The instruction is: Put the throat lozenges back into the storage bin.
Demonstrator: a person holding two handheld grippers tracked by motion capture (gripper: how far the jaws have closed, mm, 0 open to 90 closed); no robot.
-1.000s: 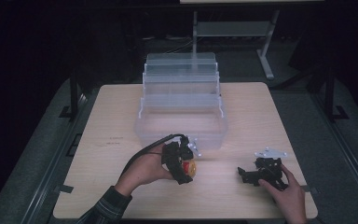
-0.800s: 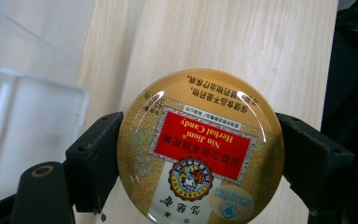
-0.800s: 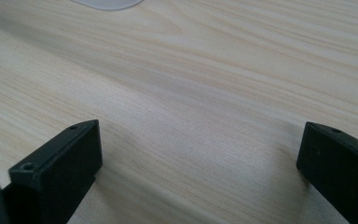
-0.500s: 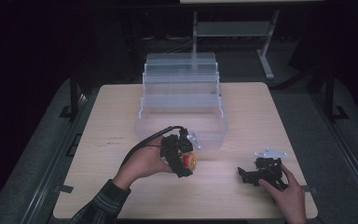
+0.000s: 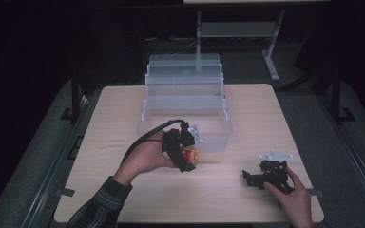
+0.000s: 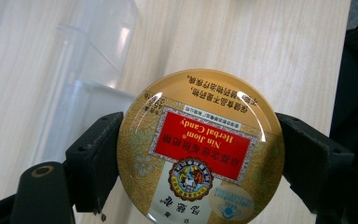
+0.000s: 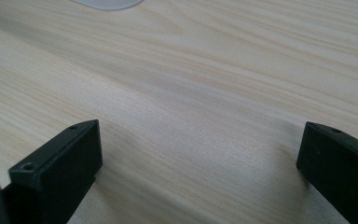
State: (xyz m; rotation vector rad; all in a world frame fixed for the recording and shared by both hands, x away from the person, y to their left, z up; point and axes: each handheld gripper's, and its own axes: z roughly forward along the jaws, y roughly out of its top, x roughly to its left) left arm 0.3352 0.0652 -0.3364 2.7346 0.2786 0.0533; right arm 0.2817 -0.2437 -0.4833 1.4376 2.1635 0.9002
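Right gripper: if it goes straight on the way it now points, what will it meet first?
Probably the bare wooden table: the open right gripper looks along its surface, nothing between. Depth is unclear.

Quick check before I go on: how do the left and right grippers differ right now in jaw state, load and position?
The left gripper has its jaws shut on a round herbal candy tin; the right gripper has its jaws wide apart with only bare table between them. In the high view the left gripper sits by the front of the clear plastic organizer box; the right gripper sits apart near the table's front right. Both are black and hand-held.
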